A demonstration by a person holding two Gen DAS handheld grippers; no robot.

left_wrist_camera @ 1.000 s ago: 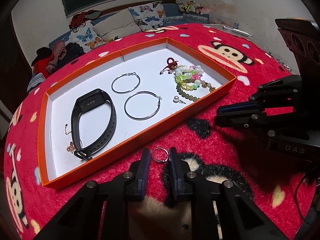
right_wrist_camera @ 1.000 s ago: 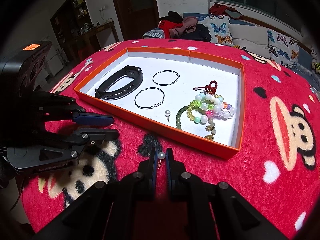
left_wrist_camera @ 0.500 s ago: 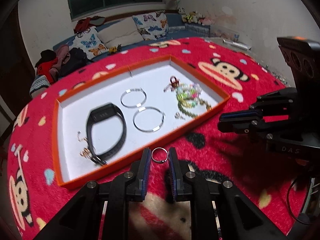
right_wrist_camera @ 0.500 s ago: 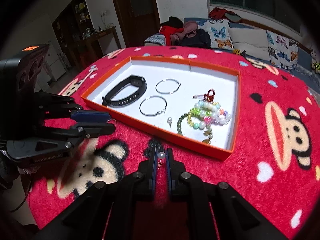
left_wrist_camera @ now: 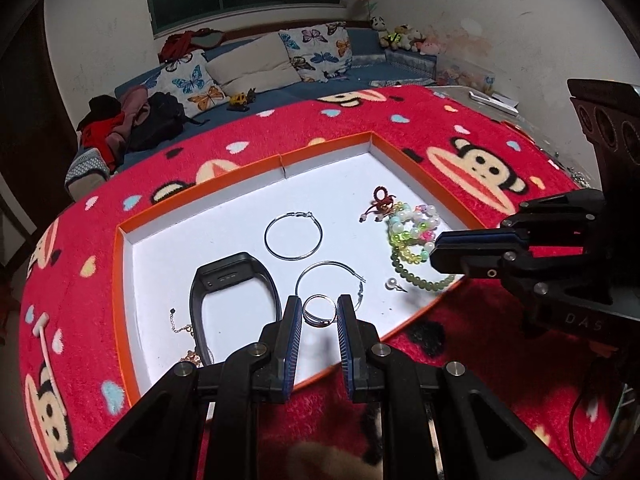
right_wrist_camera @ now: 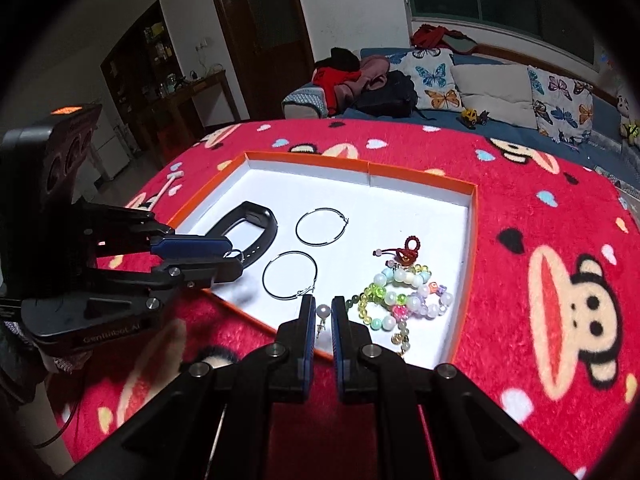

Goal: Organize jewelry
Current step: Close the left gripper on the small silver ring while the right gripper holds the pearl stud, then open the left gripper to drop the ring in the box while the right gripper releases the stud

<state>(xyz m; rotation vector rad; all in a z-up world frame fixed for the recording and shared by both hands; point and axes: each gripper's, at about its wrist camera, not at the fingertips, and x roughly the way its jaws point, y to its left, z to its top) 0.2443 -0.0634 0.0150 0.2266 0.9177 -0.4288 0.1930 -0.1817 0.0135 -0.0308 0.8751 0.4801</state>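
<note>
My left gripper (left_wrist_camera: 319, 309) is shut on a small silver ring (left_wrist_camera: 318, 312) and holds it over the front part of the orange-rimmed white tray (left_wrist_camera: 244, 164). My right gripper (right_wrist_camera: 321, 307) is shut on a pearl stud earring (right_wrist_camera: 323, 313), held above the tray's near edge (right_wrist_camera: 256, 322). In the tray lie a black watch band (left_wrist_camera: 236, 276), two silver hoop earrings (left_wrist_camera: 293, 235), (left_wrist_camera: 320, 280), beaded bracelets (left_wrist_camera: 414, 232), a red knot charm (left_wrist_camera: 382, 200), another pearl stud (left_wrist_camera: 392, 284) and a gold chain (left_wrist_camera: 188, 330).
The tray sits on a red monkey-print cloth (left_wrist_camera: 480, 160) over a round table. A sofa with butterfly cushions (left_wrist_camera: 320, 48) and clothes (left_wrist_camera: 132, 120) stands behind. Each gripper shows in the other's view: the right one (left_wrist_camera: 436, 250), the left one (right_wrist_camera: 234, 262).
Both grippers have risen and moved forward from above the red cloth to over the tray's front part, each still holding its piece.
</note>
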